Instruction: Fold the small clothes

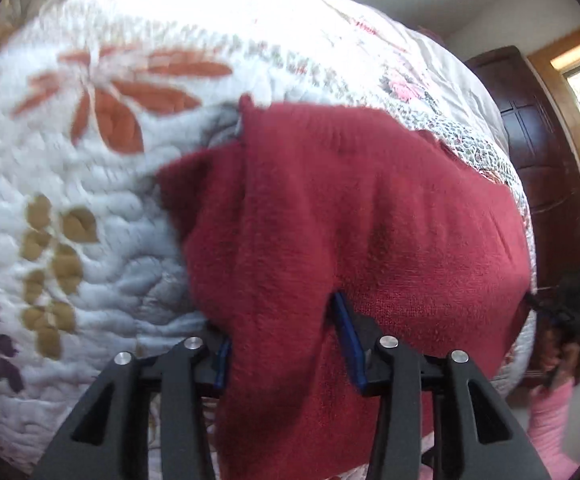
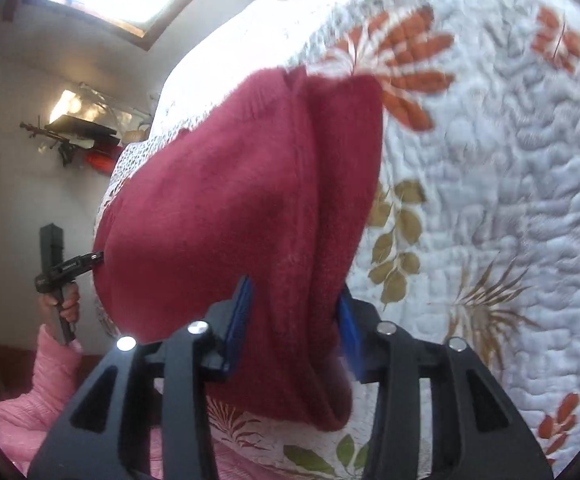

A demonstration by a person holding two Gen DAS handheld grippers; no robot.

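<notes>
Both grippers, left (image 1: 281, 344) and right (image 2: 296, 316), are clamped on the near edge of the red cloth (image 1: 350, 208), which stretches away from the fingers over the quilt (image 1: 69, 168), slung sideways between them.

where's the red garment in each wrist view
Left wrist view: the red garment fills centre and right, gathered between the left tool.
Right wrist view: it hangs centre-left, pinched in the right tool.
Shared landmark: the white floral quilt beneath it, with rust-orange leaves.
</notes>
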